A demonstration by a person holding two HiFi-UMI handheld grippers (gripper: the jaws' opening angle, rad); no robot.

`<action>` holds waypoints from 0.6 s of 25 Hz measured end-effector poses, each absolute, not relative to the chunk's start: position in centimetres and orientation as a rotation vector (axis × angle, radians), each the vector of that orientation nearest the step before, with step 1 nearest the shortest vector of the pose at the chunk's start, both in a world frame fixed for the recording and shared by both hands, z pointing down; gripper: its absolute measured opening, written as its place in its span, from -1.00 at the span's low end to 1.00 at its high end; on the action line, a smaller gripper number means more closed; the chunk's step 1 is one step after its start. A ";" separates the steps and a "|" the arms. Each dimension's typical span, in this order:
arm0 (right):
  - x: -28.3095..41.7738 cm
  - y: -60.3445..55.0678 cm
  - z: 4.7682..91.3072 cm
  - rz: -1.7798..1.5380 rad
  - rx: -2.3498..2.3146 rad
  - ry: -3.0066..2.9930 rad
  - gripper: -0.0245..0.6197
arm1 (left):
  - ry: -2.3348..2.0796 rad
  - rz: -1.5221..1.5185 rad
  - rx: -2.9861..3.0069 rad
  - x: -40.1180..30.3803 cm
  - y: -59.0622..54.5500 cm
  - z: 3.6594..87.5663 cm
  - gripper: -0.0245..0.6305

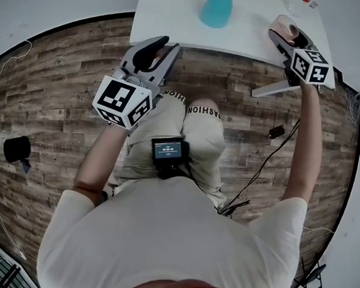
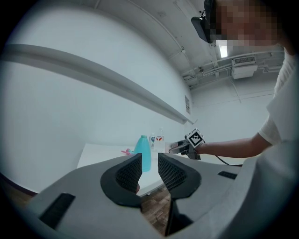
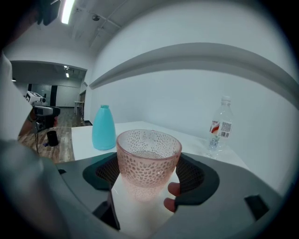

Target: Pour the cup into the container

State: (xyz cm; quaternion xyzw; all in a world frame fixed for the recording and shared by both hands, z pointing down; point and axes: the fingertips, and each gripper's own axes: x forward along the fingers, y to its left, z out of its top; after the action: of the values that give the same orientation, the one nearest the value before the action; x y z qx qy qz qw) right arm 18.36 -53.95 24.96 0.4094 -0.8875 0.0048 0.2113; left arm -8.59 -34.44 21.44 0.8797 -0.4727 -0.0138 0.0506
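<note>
My right gripper (image 3: pixel 149 173) was clamped on the pink dimpled cup (image 3: pixel 148 151), upright over the white table (image 1: pixel 170 19) near its front right corner. The teal bottle (image 1: pixel 216 8) stood farther back on the table's middle. My left gripper (image 2: pixel 149 169) had its jaws slightly apart around nothing, just off the table's front edge, over the wood floor (image 1: pixel 62 70).

Teal bottle (image 1: pixel 216 7) stands at 12 o'clock, water bottle (image 3: pixel 220 126) at 1; desk (image 1: pixel 170 19) lies bare between and left of them.
</note>
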 end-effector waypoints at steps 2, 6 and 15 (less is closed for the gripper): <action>18.2 -53.8 24.4 -0.003 1.149 -2.463 0.23 | -1.446 -0.042 2.674 -8.6 -34.6 21.4 -0.58; 17.6 -53.1 22.8 -0.034 1.168 -2.454 0.23 | -1.463 -0.054 2.676 -8.3 -34.8 21.0 -0.62; 14.2 -53.4 19.7 -0.069 1.187 -2.427 0.23 | -1.517 -0.061 2.670 -9.4 -36.5 19.8 -0.89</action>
State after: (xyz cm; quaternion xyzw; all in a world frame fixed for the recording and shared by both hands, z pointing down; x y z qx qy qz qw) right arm 14.17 -53.39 19.68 0.4287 -0.8764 -0.0249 0.2179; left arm -9.38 -36.53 19.76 0.8687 -0.4937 -0.0197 0.0352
